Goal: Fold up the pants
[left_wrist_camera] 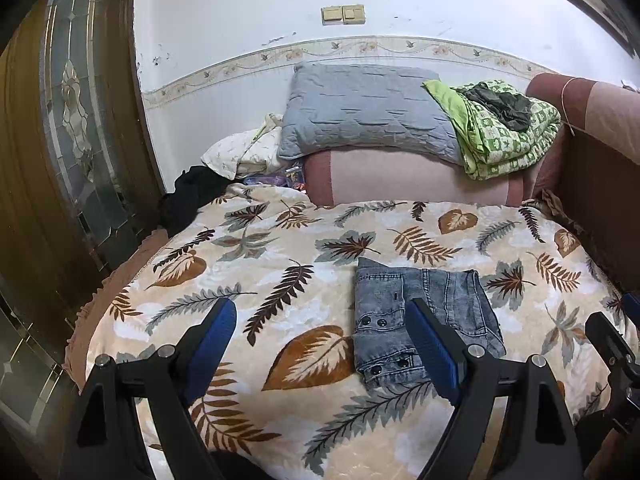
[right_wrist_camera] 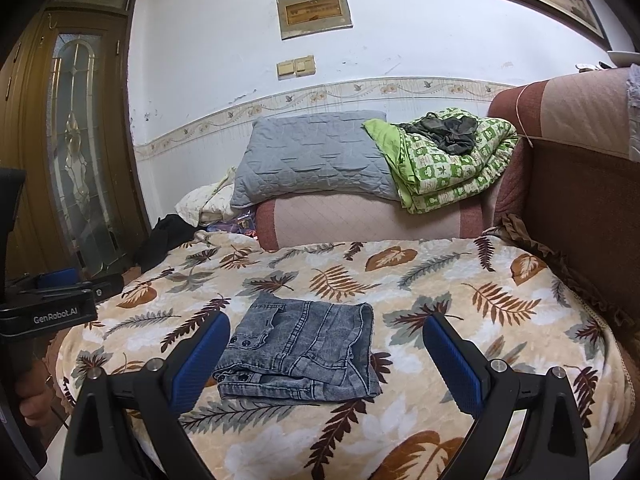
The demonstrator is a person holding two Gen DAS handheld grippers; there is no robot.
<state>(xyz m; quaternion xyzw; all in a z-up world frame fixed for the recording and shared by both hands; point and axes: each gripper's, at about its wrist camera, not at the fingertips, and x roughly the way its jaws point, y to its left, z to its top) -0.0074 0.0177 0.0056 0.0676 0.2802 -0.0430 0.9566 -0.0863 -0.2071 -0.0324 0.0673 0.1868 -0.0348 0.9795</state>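
Lying folded pants (right_wrist_camera: 298,354), pillow (right_wrist_camera: 312,160) behind, seemingly unobstructed

Folded pants (right_wrist_camera: 298,354) lie on leaf-print blanket (right_wrist_camera: 440,280).

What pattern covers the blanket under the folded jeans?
Brown and grey leaves on cream blanket; the right wrist view shows it best, around the jeans.

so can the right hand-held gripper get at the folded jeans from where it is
Probably yes. The right hand-held gripper stands open with nothing between its fingers, and the folded jeans lie flat on the leaf-print blanket just ahead of it, with nothing lying over them.
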